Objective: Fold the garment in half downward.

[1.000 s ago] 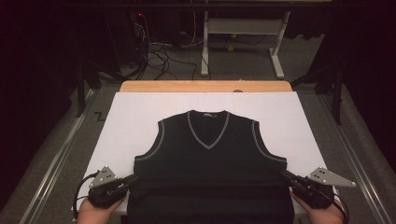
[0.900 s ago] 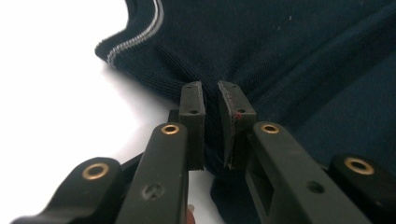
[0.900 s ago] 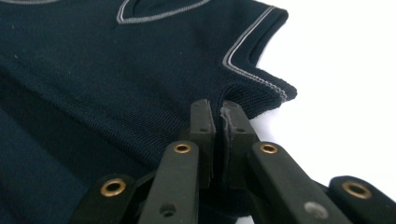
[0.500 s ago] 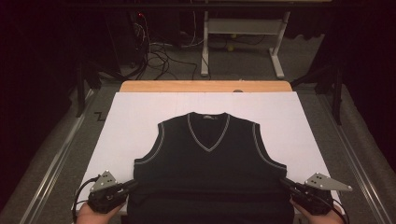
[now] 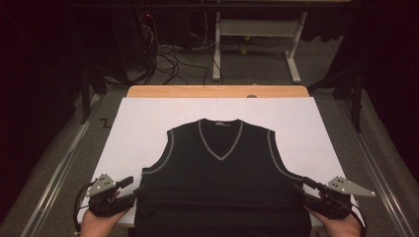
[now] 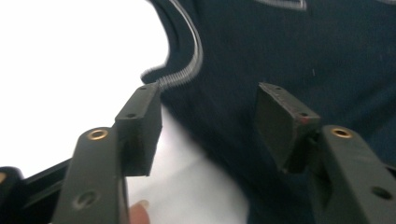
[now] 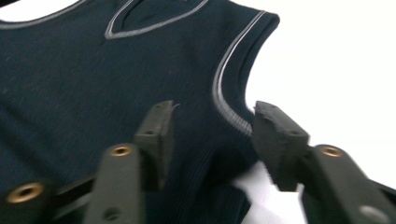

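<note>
A dark navy sleeveless V-neck vest (image 5: 220, 177) with grey trim lies flat on the white table cover (image 5: 148, 123), neck away from me. My left gripper (image 5: 129, 190) sits at the vest's lower left edge; its jaws stand open in the left gripper view (image 6: 208, 116), over the side seam below the armhole trim (image 6: 187, 70). My right gripper (image 5: 307, 190) is at the vest's lower right edge, open in the right gripper view (image 7: 212, 135), straddling the fabric just under the right armhole trim (image 7: 224, 102). Nothing is clamped.
The wooden table edge (image 5: 217, 91) shows at the far side. Beyond it stand a white metal frame (image 5: 257, 44) and loose cables (image 5: 168, 59) on the floor. Metal rails (image 5: 59, 173) run along both sides of the table.
Both grippers have drawn back toward me and slightly outward along the vest's lower sides. The vest has slid a little nearer to me.
</note>
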Demonstrator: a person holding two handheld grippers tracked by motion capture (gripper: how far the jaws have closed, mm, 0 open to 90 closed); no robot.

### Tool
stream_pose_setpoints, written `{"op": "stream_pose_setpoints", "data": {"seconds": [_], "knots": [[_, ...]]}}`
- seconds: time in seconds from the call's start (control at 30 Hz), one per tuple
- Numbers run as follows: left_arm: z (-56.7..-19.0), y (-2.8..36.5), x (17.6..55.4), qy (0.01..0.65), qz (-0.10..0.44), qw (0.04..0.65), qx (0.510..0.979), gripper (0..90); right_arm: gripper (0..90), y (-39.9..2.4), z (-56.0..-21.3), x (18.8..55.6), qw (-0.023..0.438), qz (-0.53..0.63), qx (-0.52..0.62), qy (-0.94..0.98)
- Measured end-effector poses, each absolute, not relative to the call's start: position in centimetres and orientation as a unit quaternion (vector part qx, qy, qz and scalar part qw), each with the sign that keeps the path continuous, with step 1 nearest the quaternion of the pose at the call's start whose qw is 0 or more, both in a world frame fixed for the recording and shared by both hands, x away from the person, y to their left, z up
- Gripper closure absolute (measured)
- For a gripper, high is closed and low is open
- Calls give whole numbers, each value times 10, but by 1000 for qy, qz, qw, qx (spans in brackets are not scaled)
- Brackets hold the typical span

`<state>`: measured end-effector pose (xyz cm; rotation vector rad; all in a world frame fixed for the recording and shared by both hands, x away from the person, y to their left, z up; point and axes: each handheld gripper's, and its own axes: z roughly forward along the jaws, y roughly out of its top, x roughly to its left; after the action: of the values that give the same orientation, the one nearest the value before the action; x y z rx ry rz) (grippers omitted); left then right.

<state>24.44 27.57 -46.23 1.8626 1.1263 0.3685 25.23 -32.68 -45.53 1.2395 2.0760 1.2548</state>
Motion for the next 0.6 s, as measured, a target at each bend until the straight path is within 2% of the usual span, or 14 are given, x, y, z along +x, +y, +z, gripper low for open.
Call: {"op": "stream_pose_setpoints", "data": {"seconds": [0.03,0.07,0.1,0.17,0.2,0.23,0.27,0.33,0.37,0.4,0.6], "knots": [[-460,276,248,456,149,457,749,336,390,-326,-455,256,207,452,446,744],[-460,276,248,456,149,457,749,319,390,-326,-455,256,207,452,446,744],[-456,275,254,451,150,465,747,284,290,-325,-453,268,206,455,446,742],[-452,273,260,439,159,470,749,265,265,-324,-452,271,209,456,447,741],[-449,272,264,437,166,471,748,175,157,-322,-450,281,225,452,454,734],[-447,270,268,438,170,472,746,175,157,-322,-450,281,225,452,454,734],[-443,268,277,439,178,474,742,115,136,-320,-446,290,228,454,454,732],[-440,266,282,440,183,474,740,74,66,-318,-443,299,235,454,453,730],[-439,265,288,443,184,472,740,74,66,-318,-443,299,235,454,453,730],[-437,262,295,445,182,469,741,0,17,-316,-441,309,238,452,460,727],[-432,250,328,454,177,449,749,0,0,-310,-437,326,243,450,461,725]]}}
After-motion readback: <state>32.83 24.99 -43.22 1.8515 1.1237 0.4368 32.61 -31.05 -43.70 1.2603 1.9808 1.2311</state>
